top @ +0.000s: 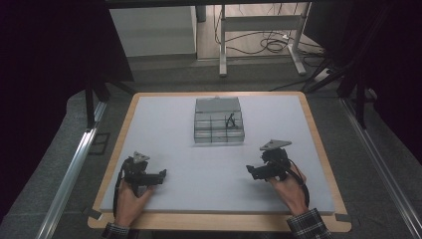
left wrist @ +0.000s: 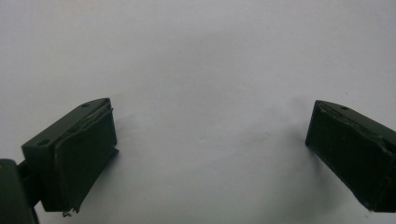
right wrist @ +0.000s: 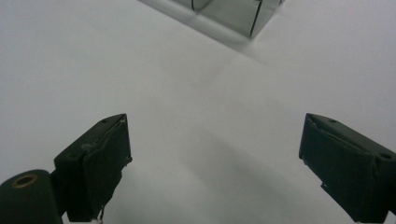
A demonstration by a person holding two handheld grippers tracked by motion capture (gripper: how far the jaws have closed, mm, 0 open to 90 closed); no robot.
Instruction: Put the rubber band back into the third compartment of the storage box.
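Your left gripper (top: pixel 160 176) and right gripper (top: pixel 251 172) rest on the desk (top: pixel 164 124), jaws spread and empty. The clear compartment box (top: pixel 219 121) sits well ahead, centred, lid open, something dark inside one compartment. Probably little remains.

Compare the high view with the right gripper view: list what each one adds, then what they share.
High view: both hands with the left gripper and right gripper, the whole clear compartment box with a dark item in one compartment, and the wooden table edge. Right gripper view: that gripper's pads close up, wide apart, nothing between. Shared: the white mat and the box.
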